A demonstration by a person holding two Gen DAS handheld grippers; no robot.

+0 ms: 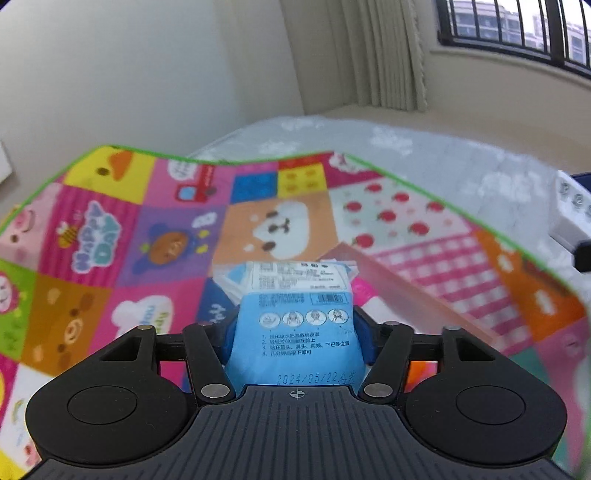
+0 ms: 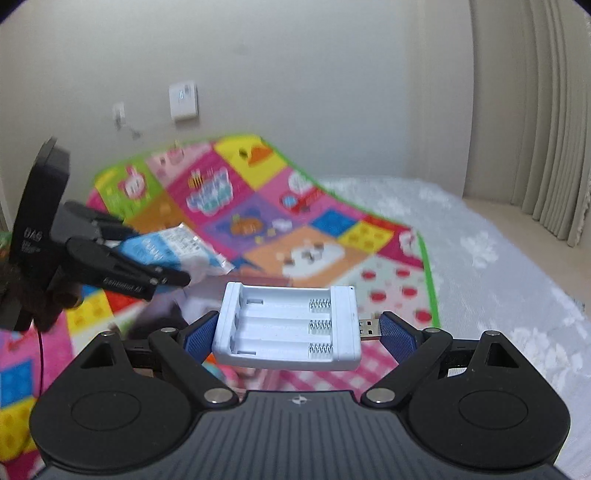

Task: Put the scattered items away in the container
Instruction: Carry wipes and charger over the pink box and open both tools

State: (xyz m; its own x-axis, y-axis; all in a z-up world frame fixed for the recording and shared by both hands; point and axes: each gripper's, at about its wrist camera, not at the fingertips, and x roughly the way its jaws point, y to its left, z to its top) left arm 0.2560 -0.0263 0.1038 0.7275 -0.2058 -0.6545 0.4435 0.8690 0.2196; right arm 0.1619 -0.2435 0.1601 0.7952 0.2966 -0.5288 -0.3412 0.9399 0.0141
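Note:
My left gripper (image 1: 295, 328) is shut on a blue and white face-mask packet (image 1: 301, 321) and holds it above the colourful play mat (image 1: 147, 240). A pink container (image 1: 402, 288) lies just beyond and to the right of the packet. My right gripper (image 2: 295, 328) is shut on a white USB battery charger (image 2: 291, 328), held flat above the mat (image 2: 295, 229), its USB plug (image 2: 369, 328) against the right finger. The left gripper with the packet (image 2: 177, 247) also shows at the left of the right wrist view.
The mat lies on a white patterned cover (image 1: 424, 166) that extends to the right (image 2: 498, 277). Beige curtains (image 1: 376, 55) and a barred window (image 1: 517, 29) stand behind. A wall switch (image 2: 183, 101) is on the far wall.

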